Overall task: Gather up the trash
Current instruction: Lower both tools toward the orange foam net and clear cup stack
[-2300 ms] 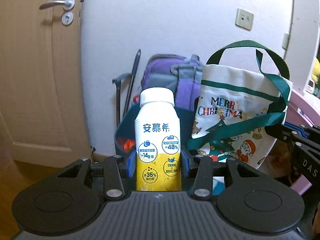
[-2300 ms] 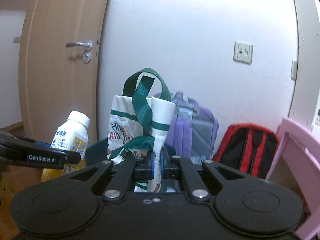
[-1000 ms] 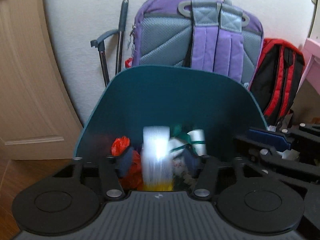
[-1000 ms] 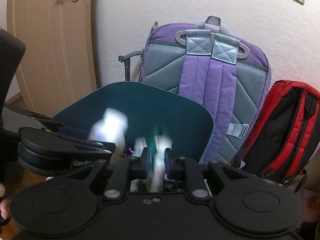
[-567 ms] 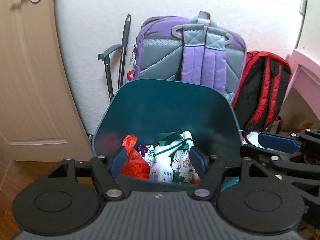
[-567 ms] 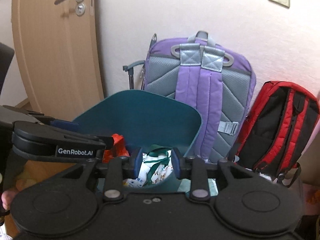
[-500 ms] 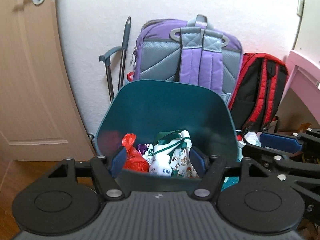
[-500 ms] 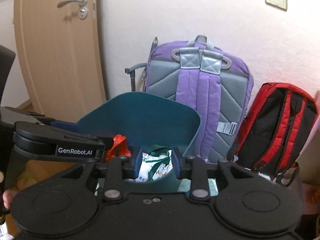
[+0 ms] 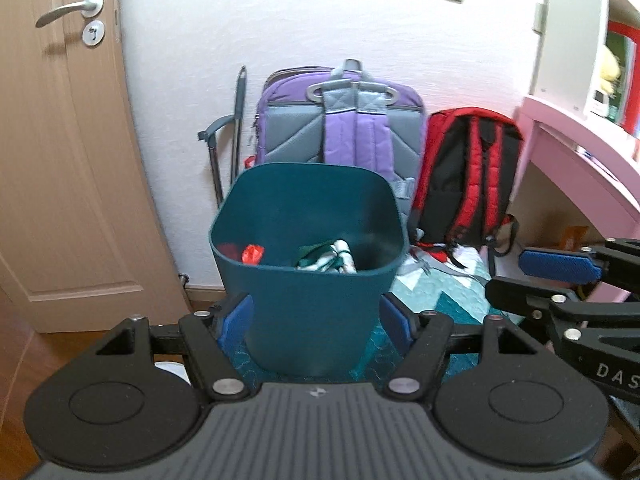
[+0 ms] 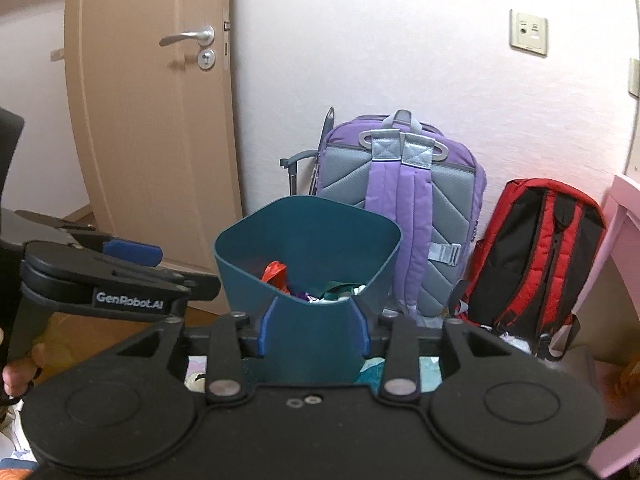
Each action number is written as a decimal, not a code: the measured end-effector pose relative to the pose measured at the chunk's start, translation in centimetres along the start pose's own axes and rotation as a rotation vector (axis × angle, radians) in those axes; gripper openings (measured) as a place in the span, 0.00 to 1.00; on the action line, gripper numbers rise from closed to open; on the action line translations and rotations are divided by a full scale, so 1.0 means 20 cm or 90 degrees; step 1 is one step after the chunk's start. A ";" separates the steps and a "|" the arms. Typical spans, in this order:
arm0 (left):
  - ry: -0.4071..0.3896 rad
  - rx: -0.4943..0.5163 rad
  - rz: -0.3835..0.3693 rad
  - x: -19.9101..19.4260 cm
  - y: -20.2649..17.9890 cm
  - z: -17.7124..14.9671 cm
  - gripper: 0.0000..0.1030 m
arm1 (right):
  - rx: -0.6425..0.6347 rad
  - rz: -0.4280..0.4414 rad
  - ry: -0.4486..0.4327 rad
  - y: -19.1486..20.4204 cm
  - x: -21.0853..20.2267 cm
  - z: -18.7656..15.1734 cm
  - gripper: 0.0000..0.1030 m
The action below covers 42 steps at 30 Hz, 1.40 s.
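The drop-off step looks complete: the cloth bag [image 9: 326,256] and red wrapper [image 9: 253,254] lie inside the teal bin [image 9: 308,312]. The left gripper [image 9: 316,320] and right gripper [image 10: 314,334] have just been opening; both sets of fingers stand spread with nothing between them. Next move, as judged: locate further trash. The left view shows a pink desk [image 9: 580,160]; the right view shows a person's hand [image 10: 18,370].
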<state>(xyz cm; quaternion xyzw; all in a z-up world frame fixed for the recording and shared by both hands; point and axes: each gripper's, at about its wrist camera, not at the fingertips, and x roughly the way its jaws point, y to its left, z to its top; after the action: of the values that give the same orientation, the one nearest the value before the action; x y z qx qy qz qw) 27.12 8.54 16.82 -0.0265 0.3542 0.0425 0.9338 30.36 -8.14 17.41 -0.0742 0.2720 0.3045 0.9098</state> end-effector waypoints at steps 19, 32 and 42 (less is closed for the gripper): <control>0.099 -0.044 -0.071 0.19 0.10 -0.72 0.83 | 0.042 0.045 0.119 0.05 0.07 -0.70 0.49; 0.292 -0.174 -0.004 0.95 0.52 -1.23 0.84 | 0.094 0.054 0.274 0.02 0.71 -1.33 0.49; 0.432 -0.143 0.057 1.53 0.75 -1.62 0.84 | 0.049 0.030 0.370 0.09 1.28 -1.75 0.49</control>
<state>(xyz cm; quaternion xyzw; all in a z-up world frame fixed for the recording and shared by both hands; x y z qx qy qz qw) 27.08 22.66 -28.00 -0.1264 0.6378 0.1109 0.7516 30.60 -4.02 -25.75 -0.1174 0.5340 0.2813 0.7886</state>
